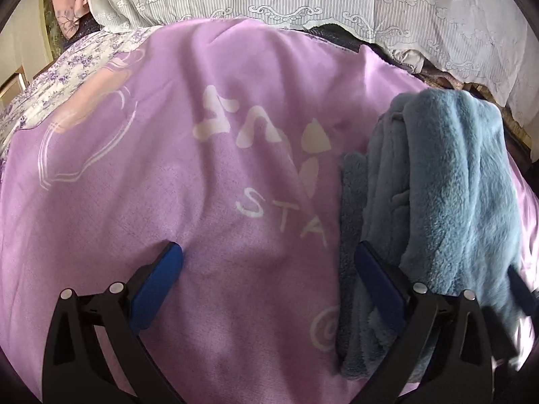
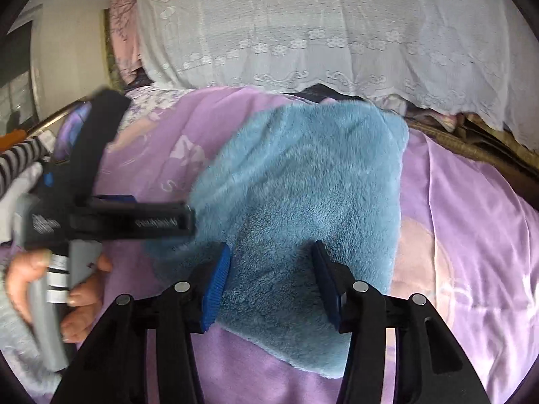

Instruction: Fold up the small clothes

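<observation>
A fluffy blue garment (image 2: 303, 185) lies folded in layers on a purple blanket (image 2: 471, 235). In the left wrist view the garment (image 1: 444, 185) lies at the right, with its stacked edges facing left. My left gripper (image 1: 267, 252) is open and empty over the purple blanket (image 1: 134, 185), just left of the garment. My right gripper (image 2: 271, 252) is open and empty, its jaws standing over the near part of the garment. The left gripper (image 2: 101, 215), held in a hand, shows blurred at the left of the right wrist view.
White lace-covered bedding (image 2: 337, 33) is piled along the far side. A floral sheet (image 1: 67, 77) shows at the far left. A brown woven mat (image 2: 471, 148) lies at the back right. A striped cloth (image 2: 20, 158) sits at the far left.
</observation>
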A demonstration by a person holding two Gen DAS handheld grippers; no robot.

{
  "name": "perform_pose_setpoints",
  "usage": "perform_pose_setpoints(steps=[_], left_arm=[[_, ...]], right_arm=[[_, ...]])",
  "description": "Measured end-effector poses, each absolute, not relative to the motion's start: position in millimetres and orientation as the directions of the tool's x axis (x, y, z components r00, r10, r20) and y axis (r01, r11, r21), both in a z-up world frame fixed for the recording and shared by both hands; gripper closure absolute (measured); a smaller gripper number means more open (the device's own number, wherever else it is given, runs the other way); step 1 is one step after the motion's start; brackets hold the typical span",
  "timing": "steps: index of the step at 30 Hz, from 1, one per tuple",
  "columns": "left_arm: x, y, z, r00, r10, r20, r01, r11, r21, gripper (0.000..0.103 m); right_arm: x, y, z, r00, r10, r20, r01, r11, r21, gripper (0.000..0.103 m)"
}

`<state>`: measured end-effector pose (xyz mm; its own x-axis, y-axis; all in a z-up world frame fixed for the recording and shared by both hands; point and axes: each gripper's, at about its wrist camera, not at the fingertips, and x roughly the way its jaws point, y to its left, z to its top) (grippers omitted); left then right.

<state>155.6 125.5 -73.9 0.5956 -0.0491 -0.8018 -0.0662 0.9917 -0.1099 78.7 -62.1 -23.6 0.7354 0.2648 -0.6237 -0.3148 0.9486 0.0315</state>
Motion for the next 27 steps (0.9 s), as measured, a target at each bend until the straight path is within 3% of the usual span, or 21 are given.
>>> perform_pose_setpoints(steps=[3,6,12,19,24,27], left_arm=[[154.7,126.4,-74.3,0.592,-0.044,-0.805,-0.072,0.992,-0.108,0.004],[151.5,127.3,-74.5,0.592,-0.033,-0.806,-0.078,0.992,-0.099,0.004],[152.5,125.7,-75.1,0.59,-0.023,-0.807,-0.089,0.992,-0.093,0.004],[151.8,124.6,-75.9,0.593,-0.012,-0.805,-0.088,0.993,-0.08,0.004],[152.3,127.2,-75.4,0.593,-0.016,-0.805,-0.085,0.993,-0.082,0.004],[152.8,127.2,-75.4,0.593,-0.017,-0.805,-0.085,0.993,-0.084,0.004]], right_arm=[[105.1,-71.8,6.0,0.749,0.277,-0.602,-0.284,0.955,0.086,0.056],[138.0,-61.3,19.4,0.757,0.219,-0.615,-0.262,0.965,0.021,0.064],[218.0,-47.6,-36.4,0.618,0.109,-0.779,-0.241,0.969,-0.055,0.069],[202.1,-50.4,-30.0,0.693,0.11,-0.713,-0.227,0.971,-0.072,0.069],[143.5,-63.6,-1.8,0.781,0.147,-0.607,-0.21,0.977,-0.033,0.068],[114.8,-72.9,-6.7,0.797,0.136,-0.588,-0.18,0.983,-0.017,0.059]])
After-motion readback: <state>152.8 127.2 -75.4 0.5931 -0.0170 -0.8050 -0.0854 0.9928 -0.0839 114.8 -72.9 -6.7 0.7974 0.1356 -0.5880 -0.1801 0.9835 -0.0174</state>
